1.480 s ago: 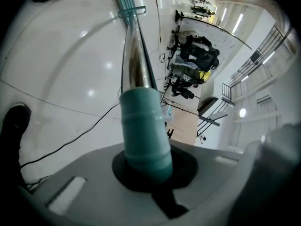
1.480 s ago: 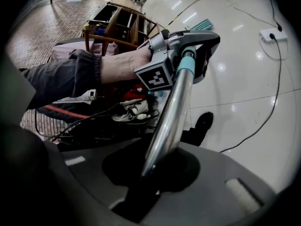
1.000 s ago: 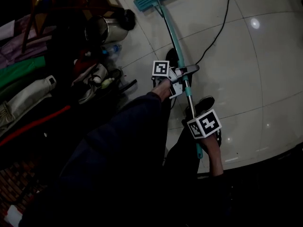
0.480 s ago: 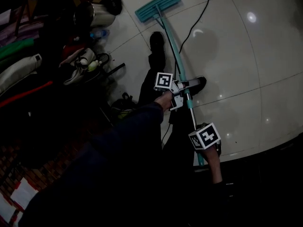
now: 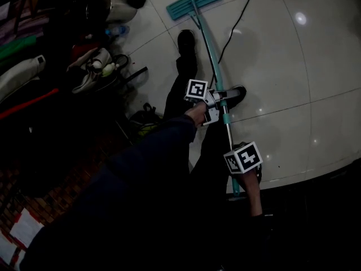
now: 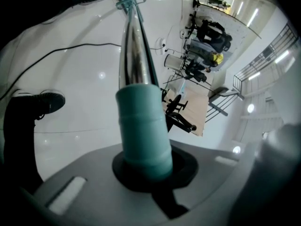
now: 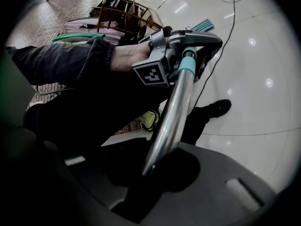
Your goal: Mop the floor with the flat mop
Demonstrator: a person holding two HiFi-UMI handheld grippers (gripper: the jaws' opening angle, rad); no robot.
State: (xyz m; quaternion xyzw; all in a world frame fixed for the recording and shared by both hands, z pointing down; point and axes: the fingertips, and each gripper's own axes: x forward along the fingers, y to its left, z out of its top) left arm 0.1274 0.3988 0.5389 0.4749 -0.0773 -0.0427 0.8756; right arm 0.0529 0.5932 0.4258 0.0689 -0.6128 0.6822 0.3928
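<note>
The flat mop has a teal head (image 5: 194,1) lying flat on the white tiled floor at the top of the head view, and a long pole (image 5: 210,52) running down toward me. My left gripper (image 5: 221,96) is shut on the teal collar of the pole (image 6: 142,128), midway along it. Lower down, my right gripper (image 5: 233,168) is shut on the chrome part of the pole (image 7: 171,117). In the right gripper view the left gripper (image 7: 188,44) shows ahead, clamped on the same pole. The mop head (image 6: 130,1) sits far off in the left gripper view.
A black cable (image 5: 240,21) trails across the tiles right of the mop. My shoes (image 5: 186,40) (image 5: 237,92) stand beside the pole. A metal kettle (image 5: 110,5), a bottle, bags and clutter (image 5: 93,69) crowd the left side. Dark flooring borders the tiles at bottom right.
The mop head has shifted slightly right and up in view. Both grippers kept their hold on the pole and stayed near the same place while the view drifted.
</note>
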